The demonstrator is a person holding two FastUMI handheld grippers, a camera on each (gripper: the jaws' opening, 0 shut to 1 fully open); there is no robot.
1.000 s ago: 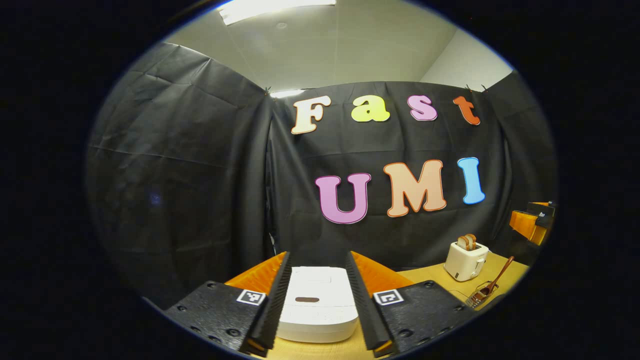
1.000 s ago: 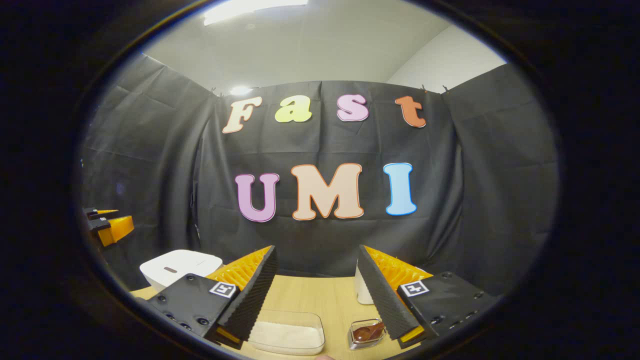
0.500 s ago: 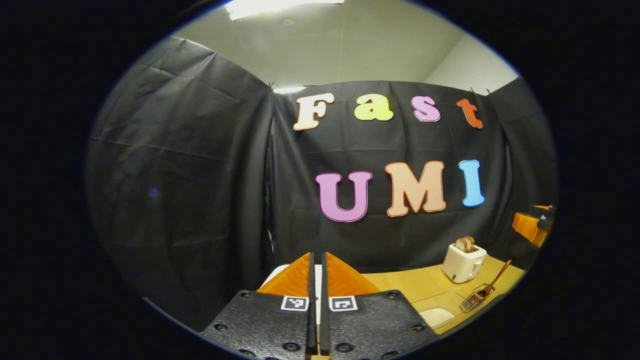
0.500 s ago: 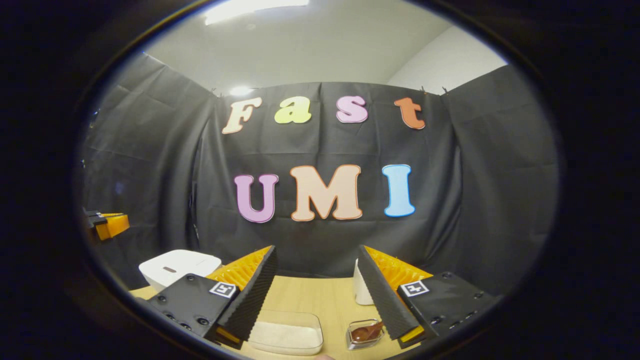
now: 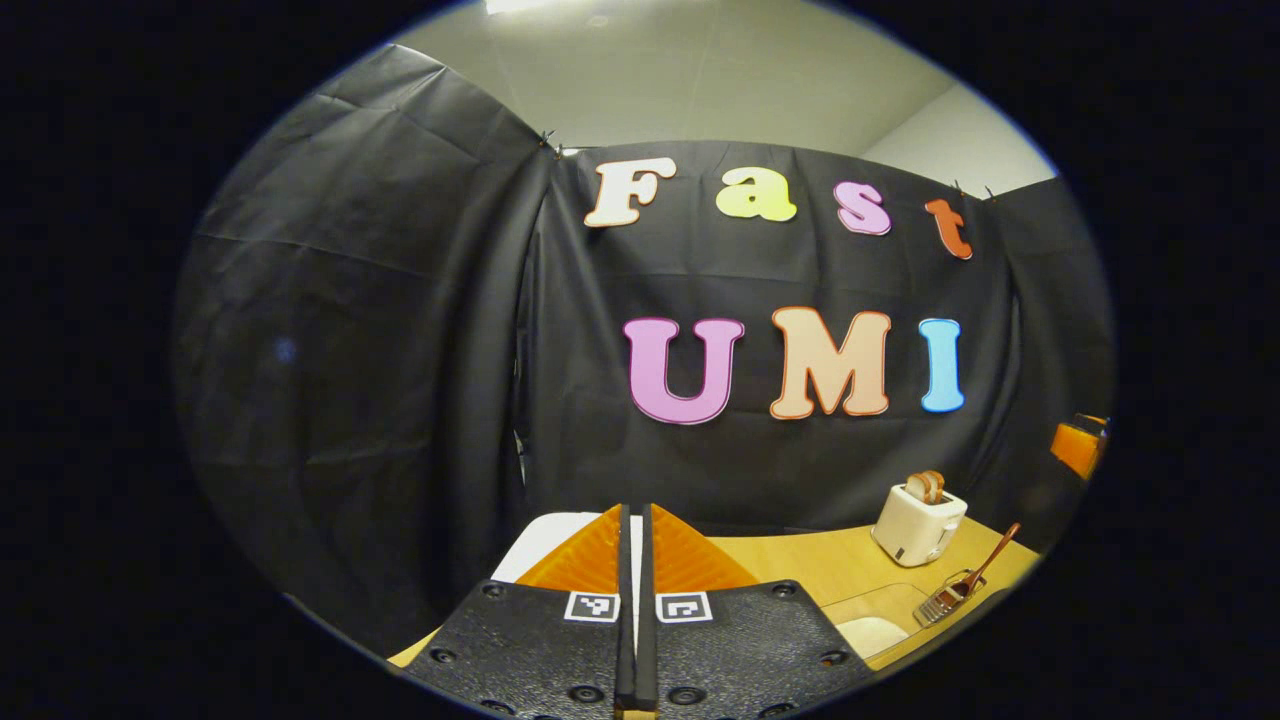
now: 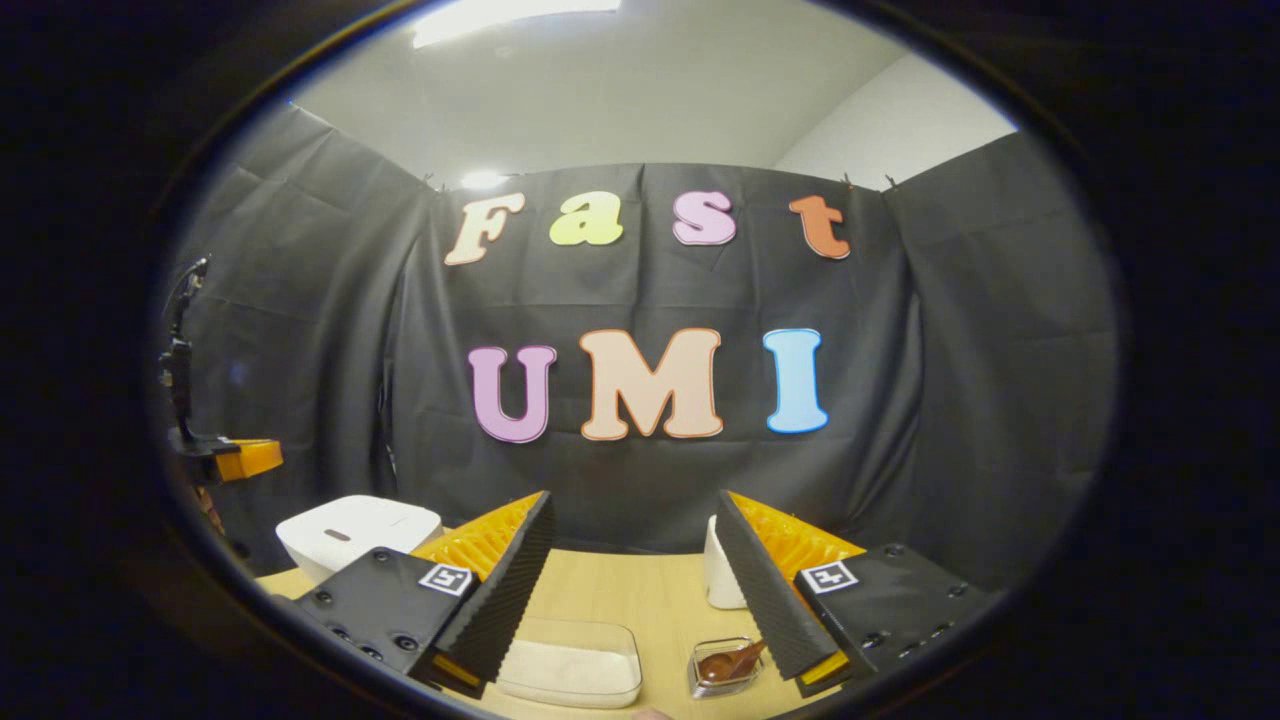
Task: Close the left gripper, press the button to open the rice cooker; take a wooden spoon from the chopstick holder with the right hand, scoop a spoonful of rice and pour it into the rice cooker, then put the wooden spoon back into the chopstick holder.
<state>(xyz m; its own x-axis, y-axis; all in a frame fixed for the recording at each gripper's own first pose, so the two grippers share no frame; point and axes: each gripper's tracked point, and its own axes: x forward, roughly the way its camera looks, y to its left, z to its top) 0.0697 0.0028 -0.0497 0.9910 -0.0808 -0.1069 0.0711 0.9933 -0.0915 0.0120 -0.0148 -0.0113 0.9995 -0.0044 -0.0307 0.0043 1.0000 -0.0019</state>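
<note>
Wooden table (image 6: 620,595) spans the booth floor area, pale top, running back to the black cloth wall. Rice cooker (image 6: 350,530), white, lid down, sits at the far left of the table in the right gripper view; in the left gripper view a sliver of its white body (image 5: 535,545) shows just behind the fingers. White toaster (image 5: 915,530) with bread in its slots stands far right, against the cloth. Clear rice container (image 6: 570,665), shallow, holding white rice, lies near the front edge, between the right gripper's fingers in that view. Chopstick holder (image 6: 722,668), small wire basket, sits just right of the container; wooden spoon (image 5: 985,570) leans in it, handle pointing up and right. Left gripper (image 5: 632,600): fingers drawn together with only a thin slit between them, nothing held, raised in front of the cooker. Right gripper (image 6: 632,580): fingers spread wide, nothing held, above the near table edge. Left gripper also visible at the far left edge of the right gripper view (image 6: 235,458), above the cooker.
</note>
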